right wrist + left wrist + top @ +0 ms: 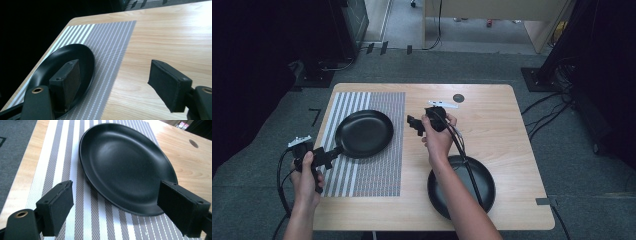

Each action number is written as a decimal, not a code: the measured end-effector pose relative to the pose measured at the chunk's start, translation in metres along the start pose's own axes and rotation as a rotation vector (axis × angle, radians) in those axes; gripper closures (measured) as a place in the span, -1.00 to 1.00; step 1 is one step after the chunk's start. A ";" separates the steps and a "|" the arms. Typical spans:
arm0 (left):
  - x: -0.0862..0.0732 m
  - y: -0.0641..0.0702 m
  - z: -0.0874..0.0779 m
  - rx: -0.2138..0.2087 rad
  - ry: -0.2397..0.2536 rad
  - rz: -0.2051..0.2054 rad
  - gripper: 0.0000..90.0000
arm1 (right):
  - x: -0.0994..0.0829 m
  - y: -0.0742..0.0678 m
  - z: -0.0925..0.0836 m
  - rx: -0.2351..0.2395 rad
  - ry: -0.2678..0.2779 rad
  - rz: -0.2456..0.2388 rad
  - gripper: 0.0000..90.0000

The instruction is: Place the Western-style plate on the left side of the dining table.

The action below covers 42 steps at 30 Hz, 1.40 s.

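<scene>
A black plate (364, 132) (125, 165) (62, 65) lies on the grey-and-white striped placemat (377, 170) (82, 217) (112, 42) on the left half of the wooden table (502, 130). My left gripper (333, 151) (117, 195) is low at the plate's front-left rim, open, with the near rim between its pads (58, 202) but untouched. My right gripper (413, 123) (115, 75) hovers open over bare wood just right of the placemat, pointing left toward the plate, holding nothing. A second black plate (482, 175) lies at the front right, partly under the right forearm.
At the back of the table there is a small white strip (443, 104) beside a dark round hole (458, 98). Cables trail from both grippers, the right one across the second plate. Dark stands and cables ring the table on grey carpet.
</scene>
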State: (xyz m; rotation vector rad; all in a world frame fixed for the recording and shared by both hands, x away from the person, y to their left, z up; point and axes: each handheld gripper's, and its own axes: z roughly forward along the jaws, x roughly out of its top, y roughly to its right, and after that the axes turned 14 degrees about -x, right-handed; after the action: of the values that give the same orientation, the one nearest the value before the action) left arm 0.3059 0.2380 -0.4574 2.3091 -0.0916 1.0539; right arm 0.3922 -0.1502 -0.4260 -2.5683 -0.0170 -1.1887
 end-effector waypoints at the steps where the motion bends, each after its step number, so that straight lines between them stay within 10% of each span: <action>1: 0.000 0.000 0.000 0.000 0.000 0.000 -0.71 | 0.000 0.000 0.000 0.000 0.000 0.000 -0.45; 42: -0.067 -0.009 -0.012 0.126 0.001 0.084 -0.70 | -0.083 0.198 -0.110 -0.205 0.079 0.081 -0.45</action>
State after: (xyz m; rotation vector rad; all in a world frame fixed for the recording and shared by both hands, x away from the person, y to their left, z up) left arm 0.2544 0.2400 -0.5032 2.4365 -0.1257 1.1315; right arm 0.2837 -0.3604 -0.4748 -2.6634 0.2357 -1.3220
